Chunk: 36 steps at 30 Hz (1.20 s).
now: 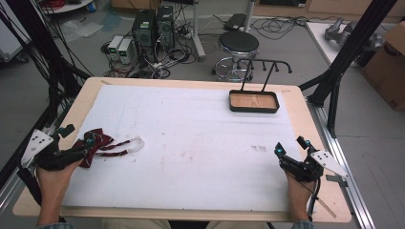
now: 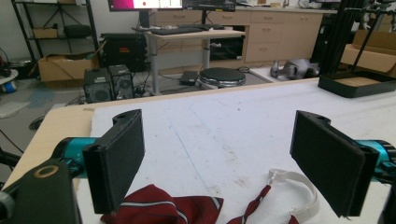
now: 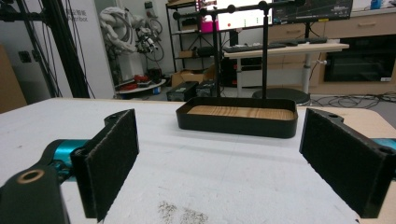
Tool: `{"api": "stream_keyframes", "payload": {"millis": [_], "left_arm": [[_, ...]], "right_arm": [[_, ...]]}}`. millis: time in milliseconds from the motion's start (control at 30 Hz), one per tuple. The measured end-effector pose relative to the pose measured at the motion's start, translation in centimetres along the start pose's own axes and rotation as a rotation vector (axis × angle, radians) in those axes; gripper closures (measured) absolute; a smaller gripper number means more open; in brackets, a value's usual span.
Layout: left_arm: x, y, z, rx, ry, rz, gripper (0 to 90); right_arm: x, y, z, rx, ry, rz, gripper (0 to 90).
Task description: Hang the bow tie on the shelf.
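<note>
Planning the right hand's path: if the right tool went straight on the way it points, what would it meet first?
Probably the black tray of the stand; only bare white mat lies before the open right tool.

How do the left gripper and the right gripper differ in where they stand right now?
The left gripper stands over the dark red bow tie; the right gripper stands over bare white mat. The left is at the table's left edge, the right nearer the tray stand. Both are open and hold nothing.

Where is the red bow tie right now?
In the high view, the red bow tie lies at the left of the white mat, just ahead of the open left gripper, far from the stand tray.
</note>
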State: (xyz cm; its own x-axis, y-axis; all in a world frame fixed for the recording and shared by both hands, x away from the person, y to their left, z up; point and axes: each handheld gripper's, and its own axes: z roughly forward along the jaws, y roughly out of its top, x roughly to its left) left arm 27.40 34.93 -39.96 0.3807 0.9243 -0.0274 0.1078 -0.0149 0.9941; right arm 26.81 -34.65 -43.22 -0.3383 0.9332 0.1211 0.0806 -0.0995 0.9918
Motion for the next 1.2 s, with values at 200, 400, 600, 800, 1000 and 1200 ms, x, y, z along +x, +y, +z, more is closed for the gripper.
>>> {"api": "stream_keyframes", "payload": {"millis": [200,400,600,800,1000,1200], "left_arm": [[0.0,-0.1,0.1,0.008,-0.004,-0.003,18.6],[0.0,-0.1,0.0,0.006,-0.009,0.004,19.9],[0.4,-0.7,-0.1,0.039,0.018,0.012,21.3],[0.8,-1.9,0.4,0.133,0.057,0.029,25.1],[1.3,-3.1,1.4,0.233,0.042,-0.003,29.4],[1.5,-3.9,2.2,0.319,0.034,0.01,38.4]], "right_arm": [[0.2,-0.2,0.1,0.003,0.002,-0.027,10.9],[0.2,-0.2,0.2,0.011,0.002,-0.022,10.9],[0.2,-0.3,0.3,0.012,0.006,-0.022,10.9],[0.2,-0.3,0.3,0.02,0.012,-0.013,10.9],[0.2,-0.3,0.4,0.025,0.016,-0.018,10.9],[0.2,-0.3,0.4,0.03,0.019,-0.017,10.9]]}}
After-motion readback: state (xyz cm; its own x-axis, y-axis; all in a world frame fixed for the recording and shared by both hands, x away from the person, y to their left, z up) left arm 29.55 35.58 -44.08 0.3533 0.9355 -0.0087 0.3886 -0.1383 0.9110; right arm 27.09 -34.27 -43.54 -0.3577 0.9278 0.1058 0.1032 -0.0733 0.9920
